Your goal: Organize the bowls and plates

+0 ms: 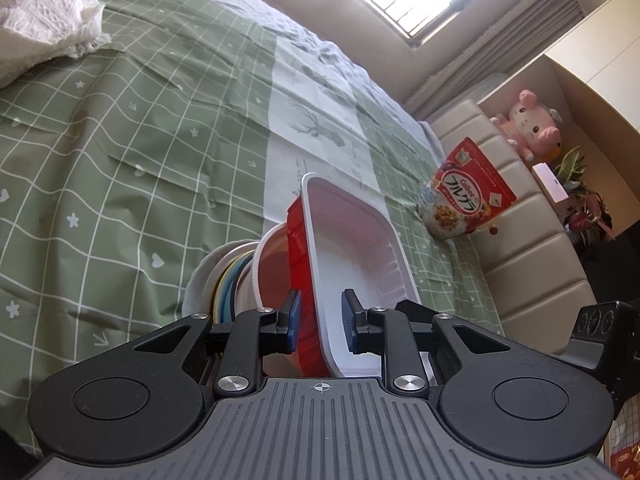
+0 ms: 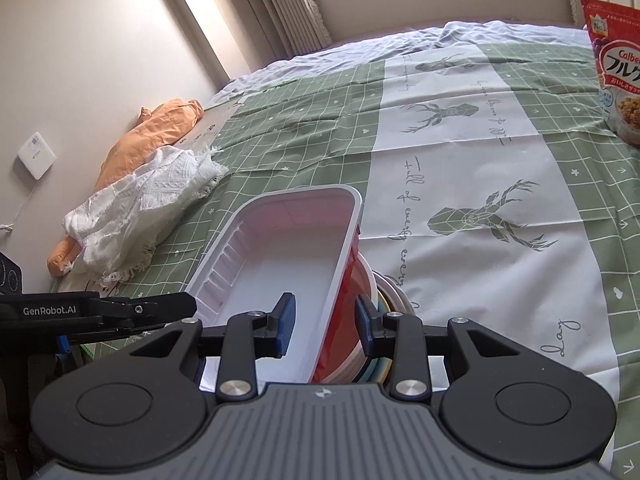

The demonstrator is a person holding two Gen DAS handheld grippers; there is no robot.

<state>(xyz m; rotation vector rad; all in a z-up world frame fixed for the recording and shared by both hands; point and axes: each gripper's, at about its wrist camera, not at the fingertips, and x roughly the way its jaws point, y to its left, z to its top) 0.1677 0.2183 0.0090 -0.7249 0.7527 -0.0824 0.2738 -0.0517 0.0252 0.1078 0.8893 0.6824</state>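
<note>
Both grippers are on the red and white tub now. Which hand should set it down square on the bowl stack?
Probably the left: the left gripper pinches the tub wall on the side where the bowl stack shows plainly. The right gripper grips the opposite wall, stack mostly hidden.

Glossy smooth plastic tray [image 2: 280, 264], matt creased cotton bedsheet [image 2: 460, 168], rough woven white cloth [image 2: 148, 200], shiny cereal bag [image 1: 468, 200]

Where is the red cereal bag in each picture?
Left wrist view: the cereal bag stands at the right, past the white tray, near the beige headboard.
Right wrist view: the cereal bag is at the top right edge, partly cut off.
Shared landmark: the white tray with red sides, low in the middle of both pictures, on the green checked bedspread.
</note>
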